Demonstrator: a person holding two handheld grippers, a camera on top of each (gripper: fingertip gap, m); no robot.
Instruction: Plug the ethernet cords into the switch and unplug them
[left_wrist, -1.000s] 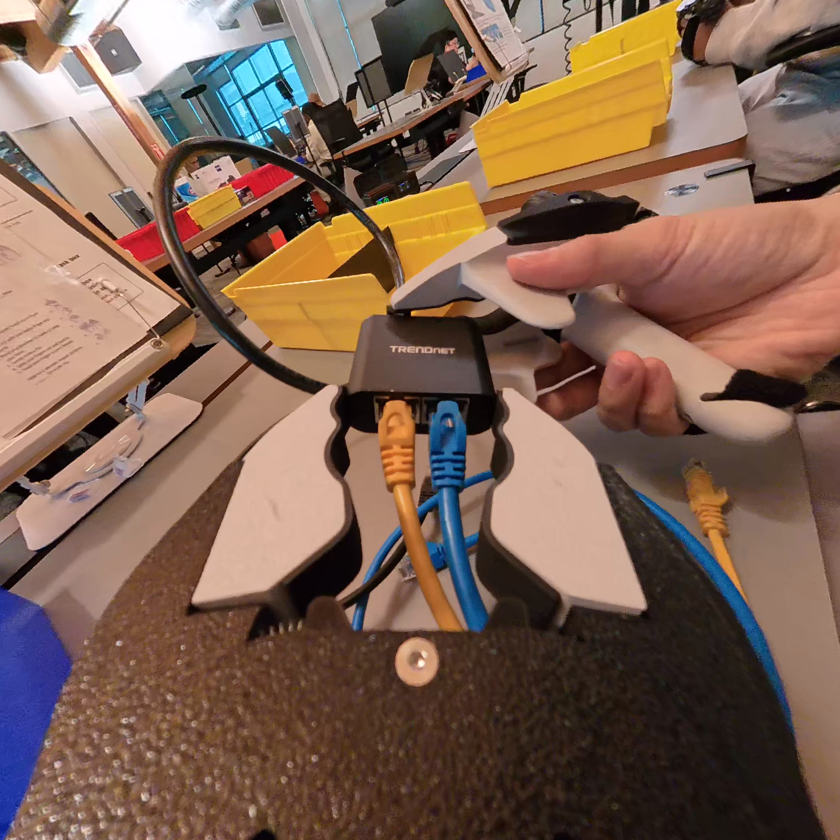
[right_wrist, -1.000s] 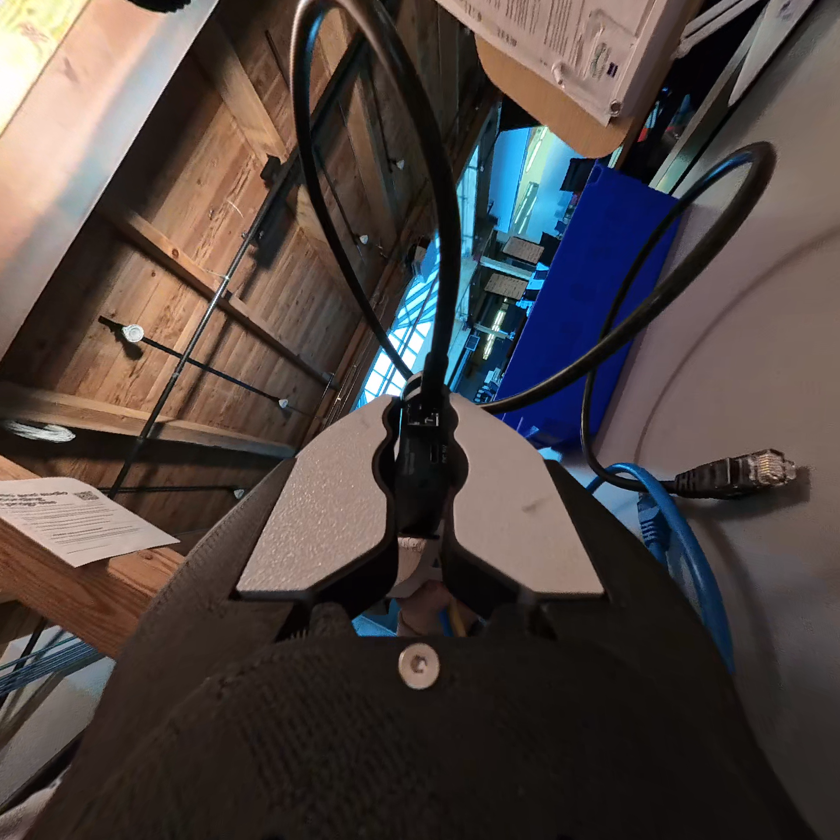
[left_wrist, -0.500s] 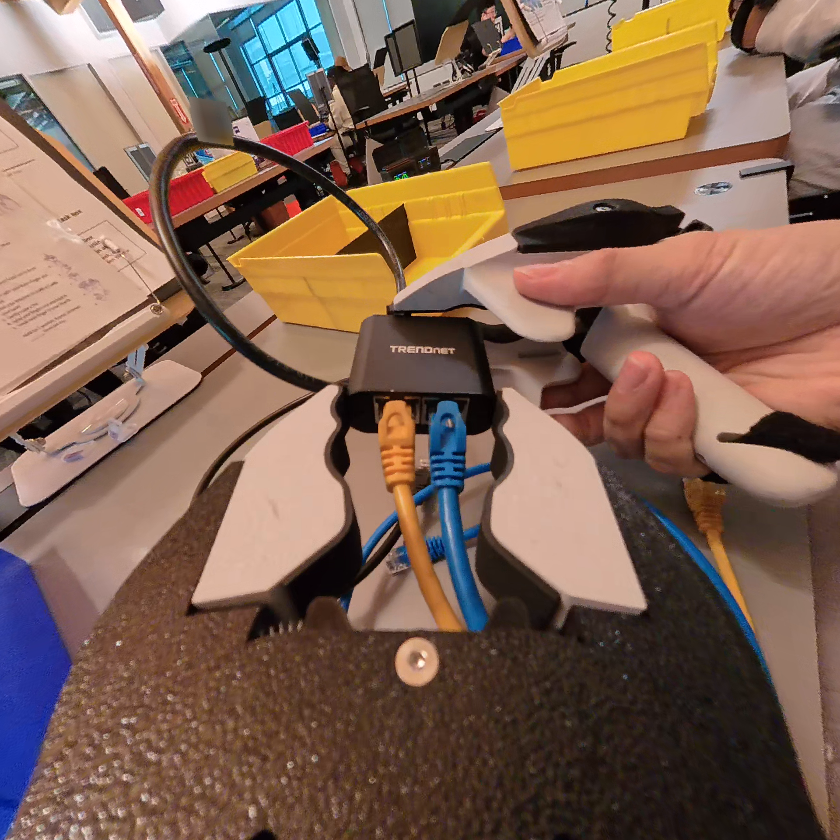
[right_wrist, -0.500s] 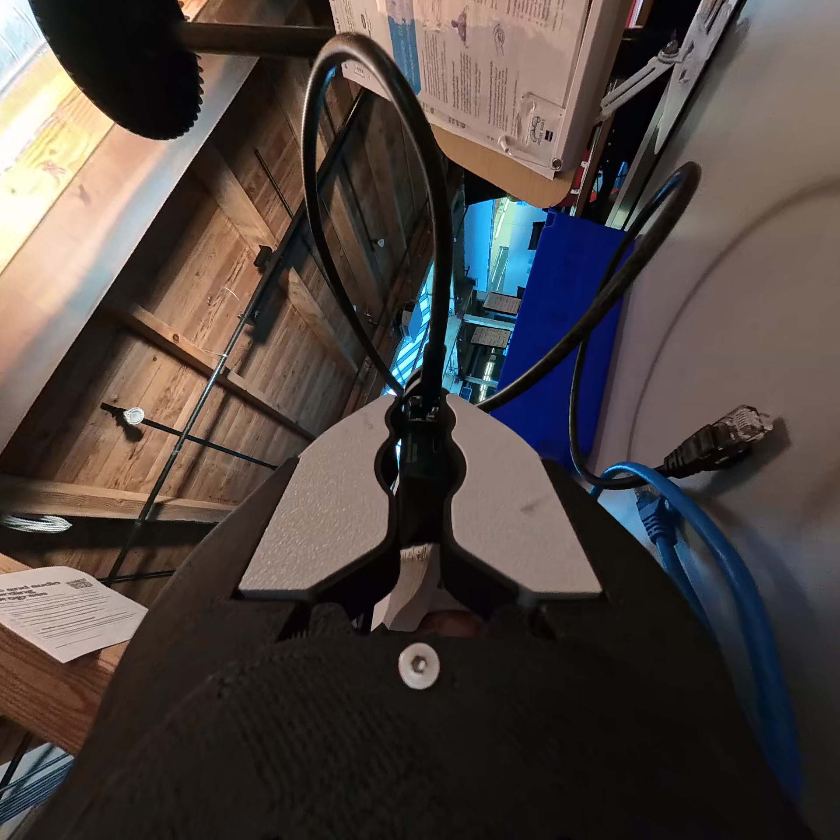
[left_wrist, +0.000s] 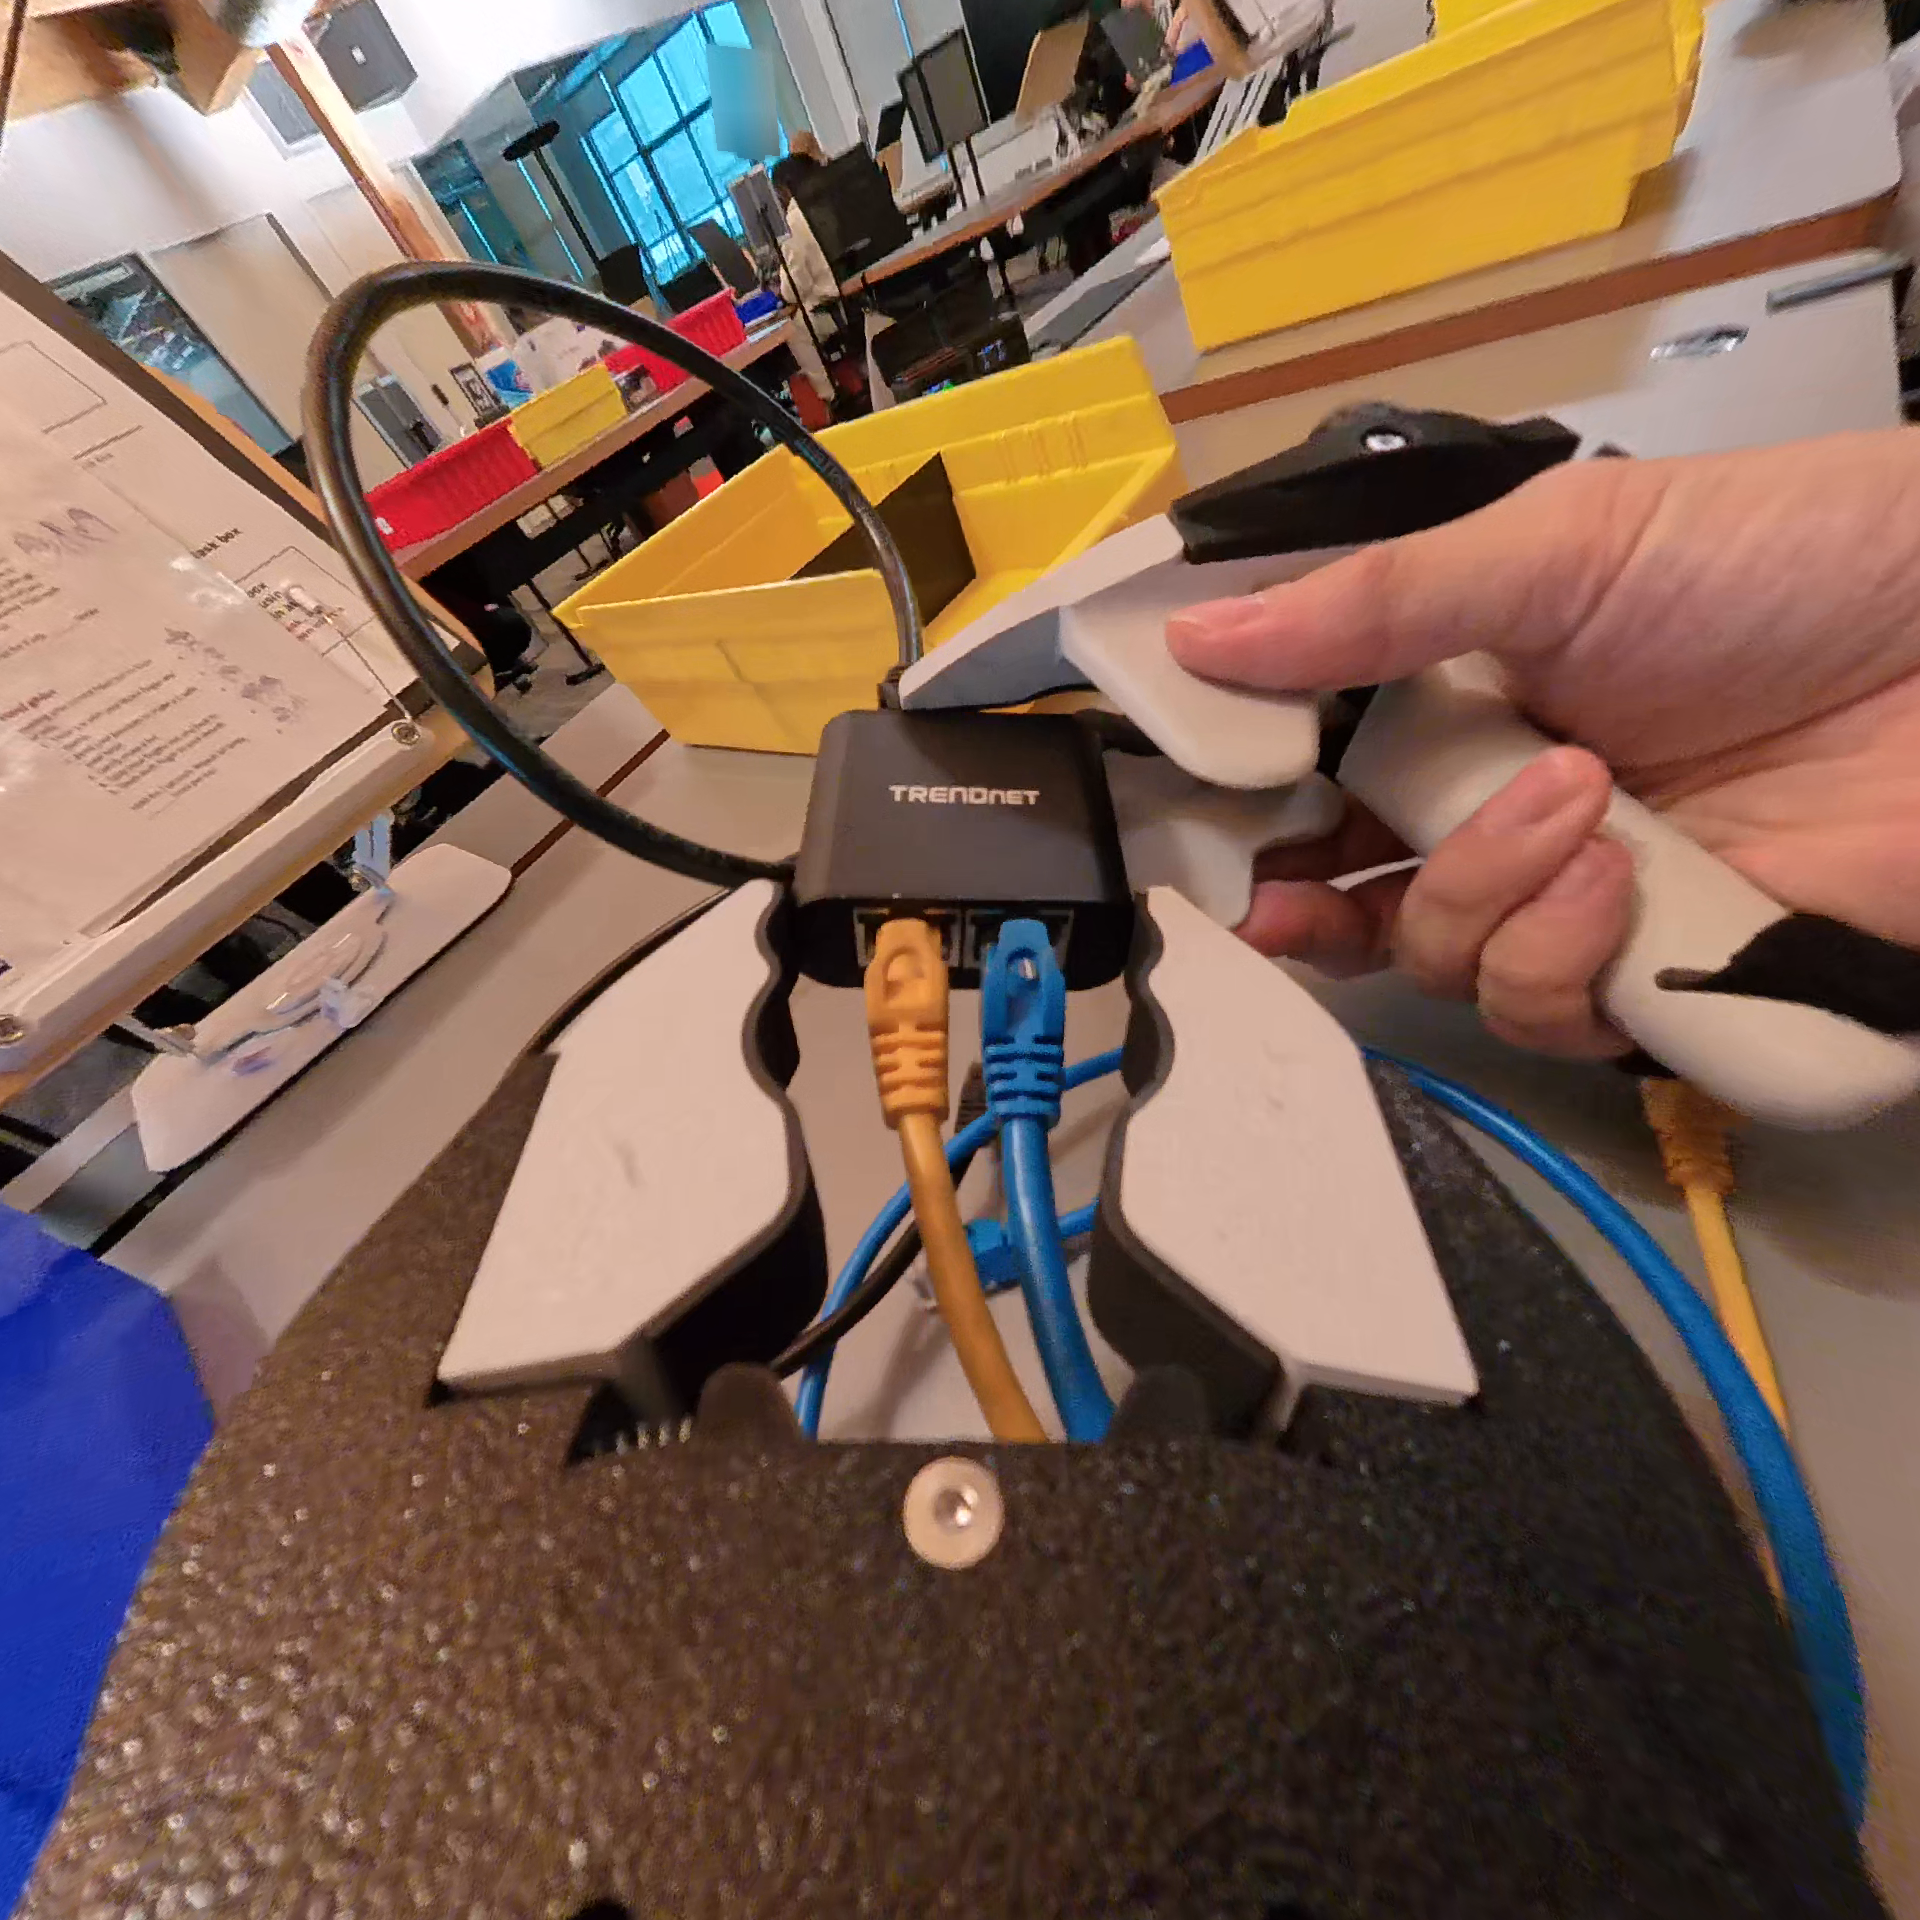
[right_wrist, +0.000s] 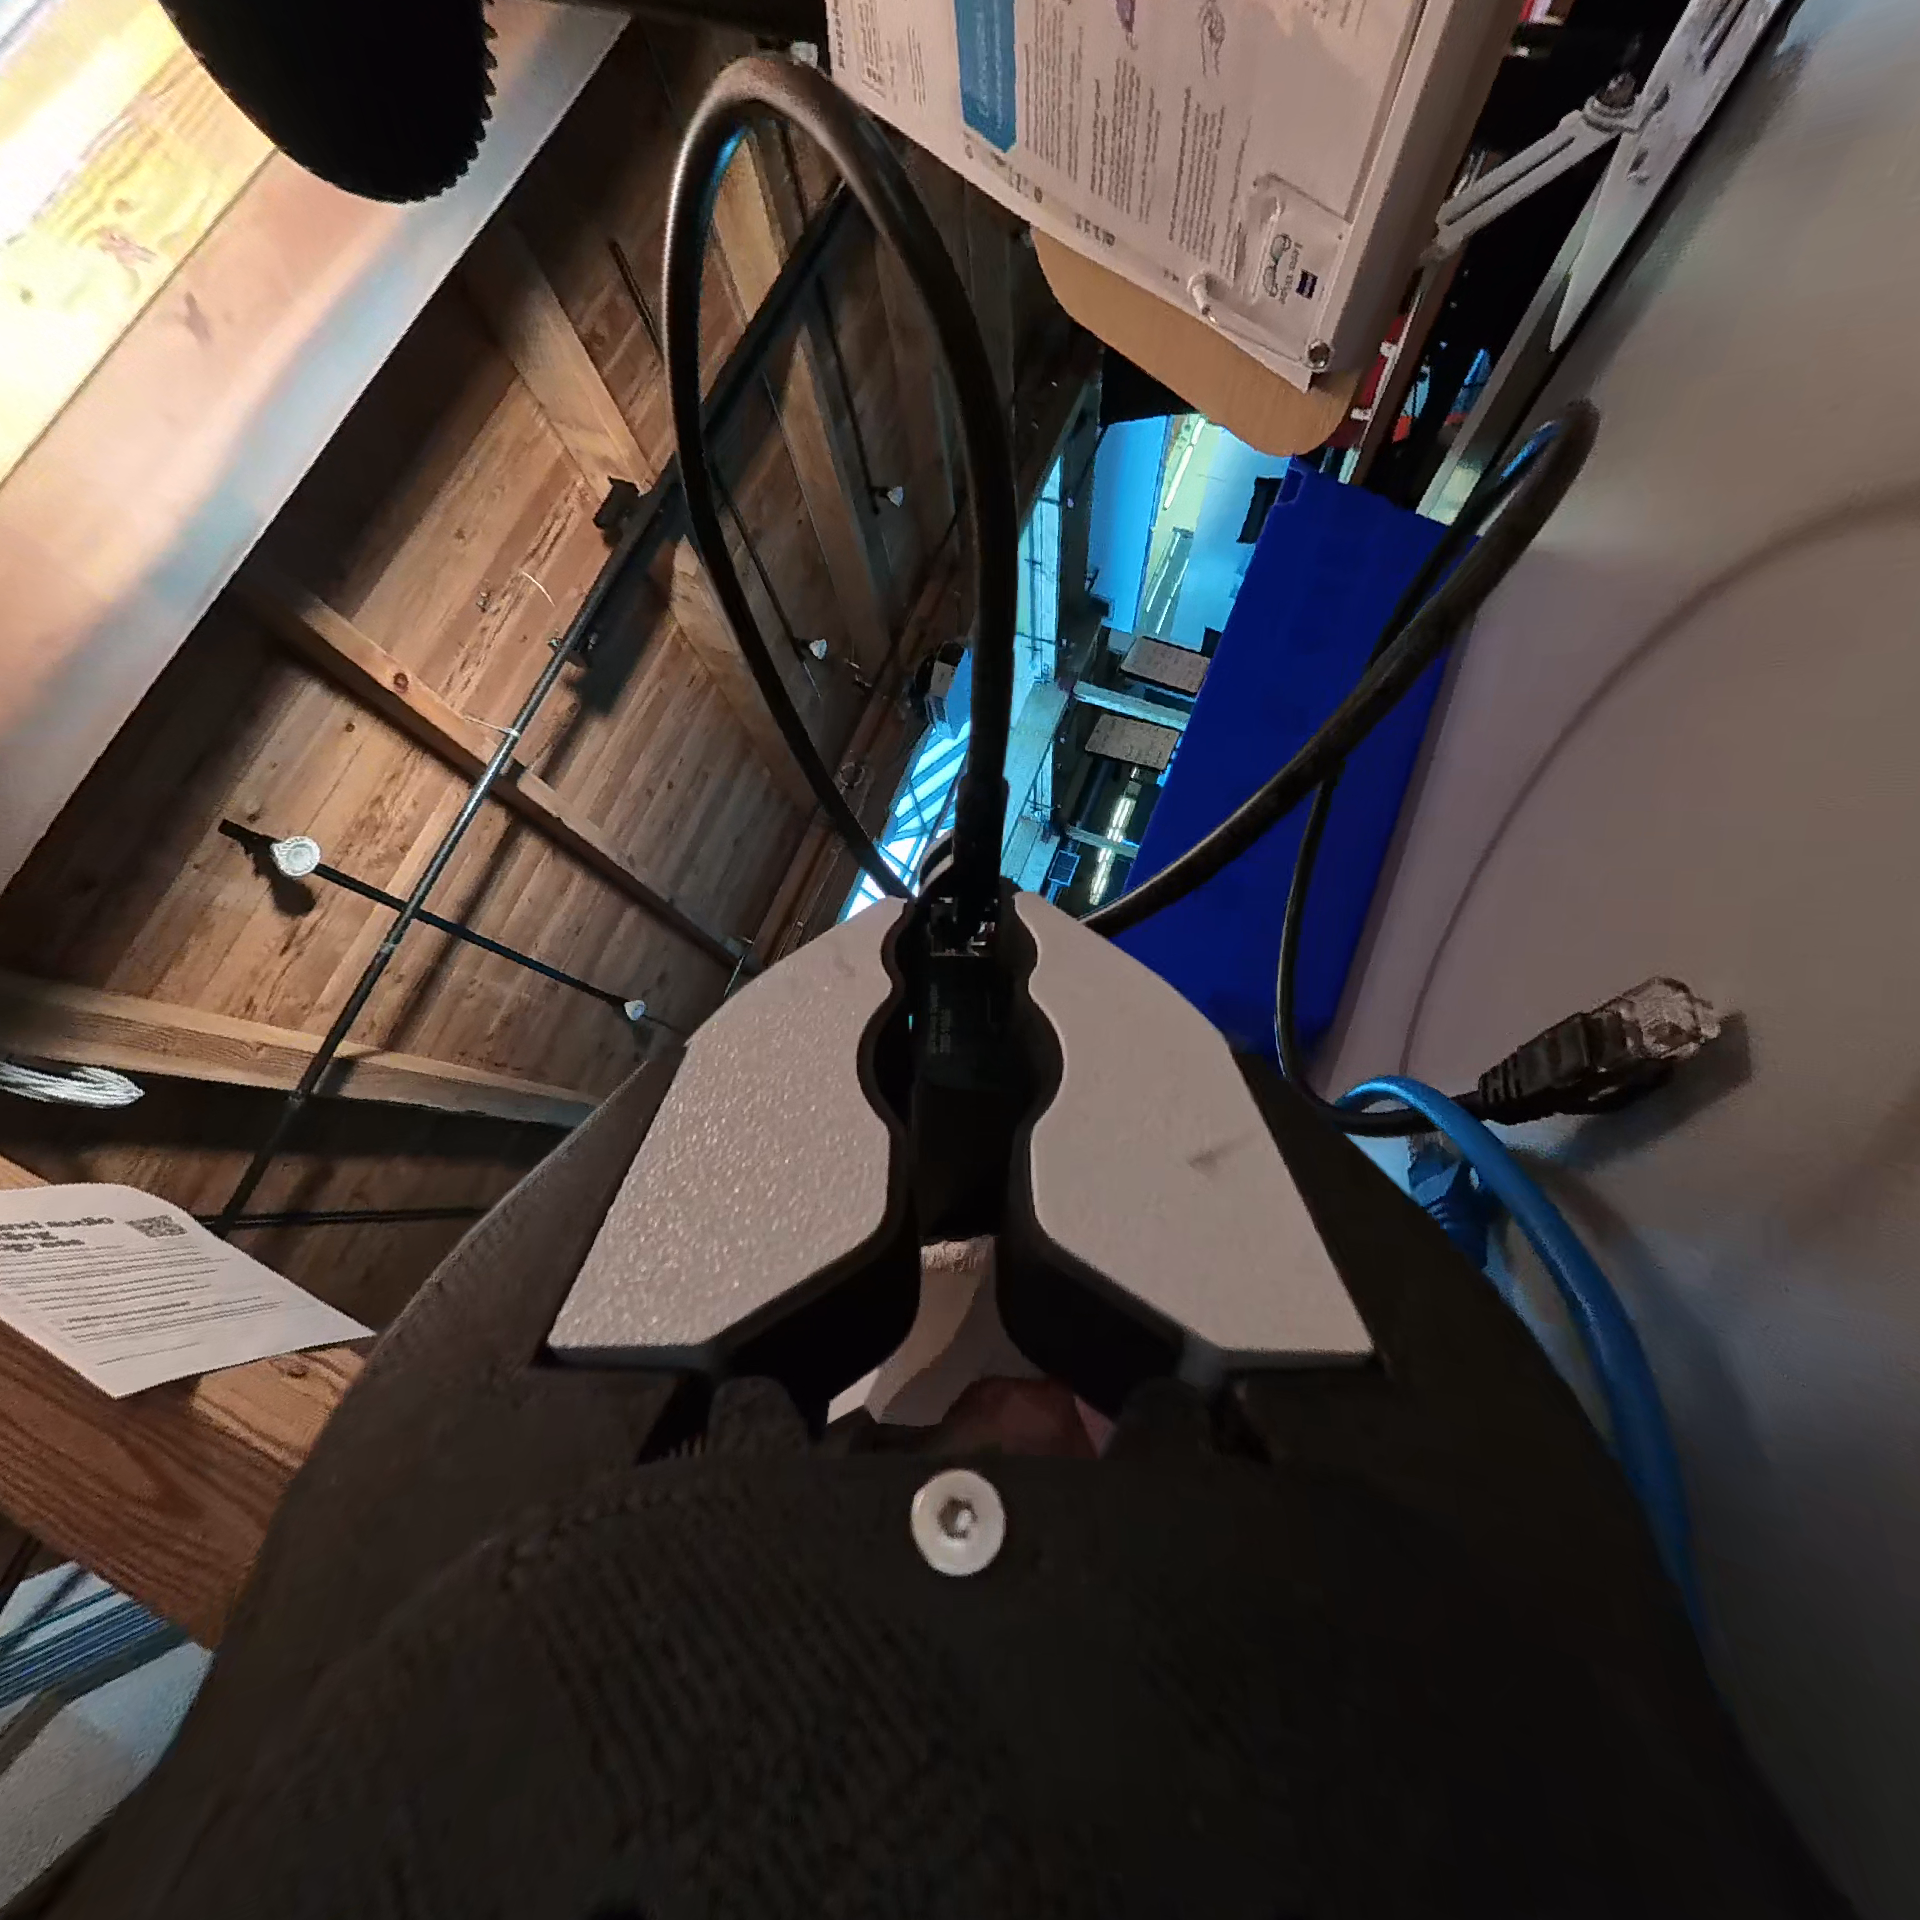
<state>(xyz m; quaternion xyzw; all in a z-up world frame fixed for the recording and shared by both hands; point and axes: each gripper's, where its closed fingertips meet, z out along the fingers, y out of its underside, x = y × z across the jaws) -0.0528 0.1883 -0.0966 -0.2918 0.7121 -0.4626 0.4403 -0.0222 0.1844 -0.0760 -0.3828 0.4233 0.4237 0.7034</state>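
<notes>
The left claw (left_wrist: 961, 945) stands wide around the switch's (left_wrist: 961, 831) port face, gripping nothing, over the plugged yellow cord (left_wrist: 912, 1023) and blue cord (left_wrist: 1023, 1023). The right claw (right_wrist: 961, 935) is clamped narrow on the switch's rear, lifting it off the surface (left_wrist: 665, 800). Unplugging looks next: the left must close on one plug's latch. A black plug (right_wrist: 1600, 1049) lies loose. The yellow bin (left_wrist: 748, 644) behind shows only a dark divider.
</notes>
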